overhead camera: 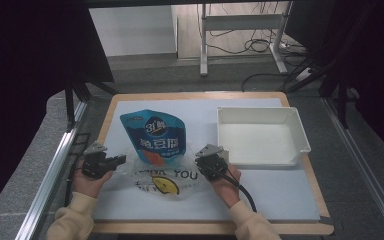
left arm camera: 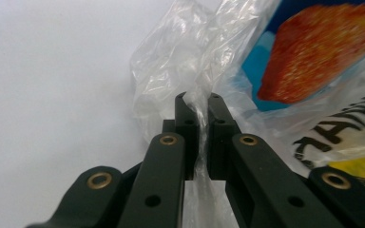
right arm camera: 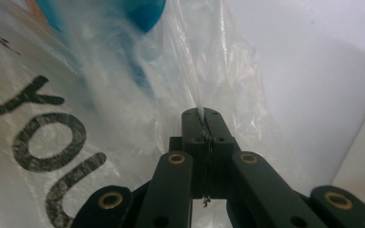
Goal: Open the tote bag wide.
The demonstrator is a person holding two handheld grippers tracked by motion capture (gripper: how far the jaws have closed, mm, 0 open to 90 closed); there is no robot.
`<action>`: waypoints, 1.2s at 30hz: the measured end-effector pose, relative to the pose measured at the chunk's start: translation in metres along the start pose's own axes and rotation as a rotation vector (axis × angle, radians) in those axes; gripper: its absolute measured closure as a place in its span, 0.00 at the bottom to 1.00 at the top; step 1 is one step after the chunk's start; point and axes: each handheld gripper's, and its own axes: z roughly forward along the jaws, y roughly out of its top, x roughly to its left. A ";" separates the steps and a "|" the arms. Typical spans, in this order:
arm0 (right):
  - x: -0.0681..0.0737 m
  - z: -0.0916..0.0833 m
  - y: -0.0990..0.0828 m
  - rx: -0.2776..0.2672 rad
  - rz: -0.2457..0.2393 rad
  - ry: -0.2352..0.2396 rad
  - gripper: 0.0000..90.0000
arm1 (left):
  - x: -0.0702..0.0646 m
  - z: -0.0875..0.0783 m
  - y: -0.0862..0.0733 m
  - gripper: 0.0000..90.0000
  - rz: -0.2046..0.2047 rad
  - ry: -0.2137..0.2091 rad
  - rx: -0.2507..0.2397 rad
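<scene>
You're pinching the clear printed plastic bag (overhead camera: 162, 181) with left claw (left arm camera: 197, 102) and right claw (right arm camera: 202, 114) clamped; blue snack pouch (overhead camera: 152, 136) sitting at its mouth, white plastic bin (overhead camera: 261, 136) lying empty on the tabletop (overhead camera: 280, 192).

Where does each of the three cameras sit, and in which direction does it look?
High view: above the person's side, looking forward and down on the table; both forearms, left gripper and right gripper show.
Left gripper view: rides the left gripper, looking along its jaws, shut on the clear plastic bag.
Right gripper view: rides the right gripper, jaws shut on the same bag.
Shared: all three show the bag and the blue pouch.
</scene>
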 end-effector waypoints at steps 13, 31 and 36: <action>-0.003 0.010 -0.007 0.032 0.019 0.010 0.98 | 0.008 0.023 -0.006 0.96 -0.004 0.011 0.055; -0.006 0.013 -0.014 0.042 0.038 -0.020 0.98 | 0.012 0.035 -0.015 0.97 -0.016 -0.026 0.118; -0.006 0.012 -0.014 0.035 0.037 -0.031 0.95 | 0.011 0.035 -0.016 0.96 -0.020 -0.021 0.110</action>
